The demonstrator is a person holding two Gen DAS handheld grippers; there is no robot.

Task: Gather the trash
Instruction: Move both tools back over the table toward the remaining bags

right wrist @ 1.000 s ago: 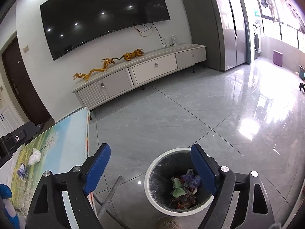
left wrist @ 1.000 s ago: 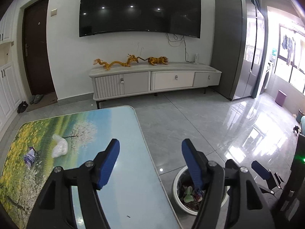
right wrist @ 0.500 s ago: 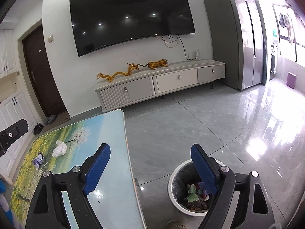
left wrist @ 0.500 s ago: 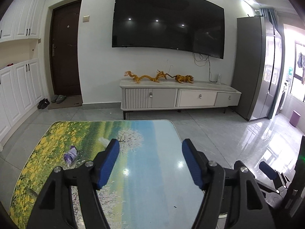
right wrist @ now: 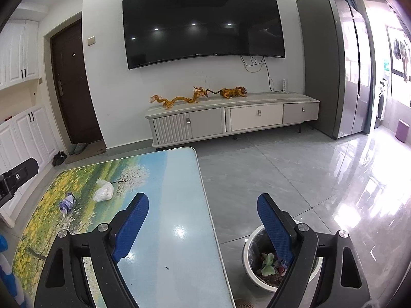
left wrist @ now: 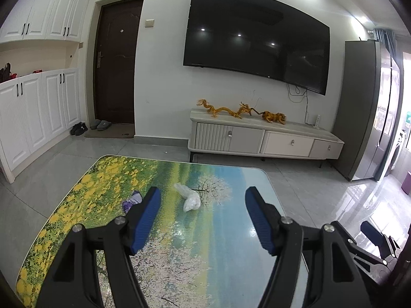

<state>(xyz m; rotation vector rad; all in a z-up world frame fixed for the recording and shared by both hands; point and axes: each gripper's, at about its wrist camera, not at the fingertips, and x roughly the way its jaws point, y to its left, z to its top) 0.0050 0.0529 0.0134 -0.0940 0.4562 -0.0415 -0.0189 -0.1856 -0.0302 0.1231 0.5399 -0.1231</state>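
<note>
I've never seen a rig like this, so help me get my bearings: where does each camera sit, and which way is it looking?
Left wrist: rides on the left gripper, looking along its open jaws over the table at a white plastic bag and purple wrapper; the right gripper's tip shows at right.
Right wrist: rides on the right gripper, facing the table's right edge and the trash bin on the floor.
Shared: table, both scraps, TV, cabinet.

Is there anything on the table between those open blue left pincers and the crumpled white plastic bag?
Nothing: in the left wrist view, only bare printed tabletop separates the left gripper from the white plastic bag. A purple wrapper lies off to the side.
</note>
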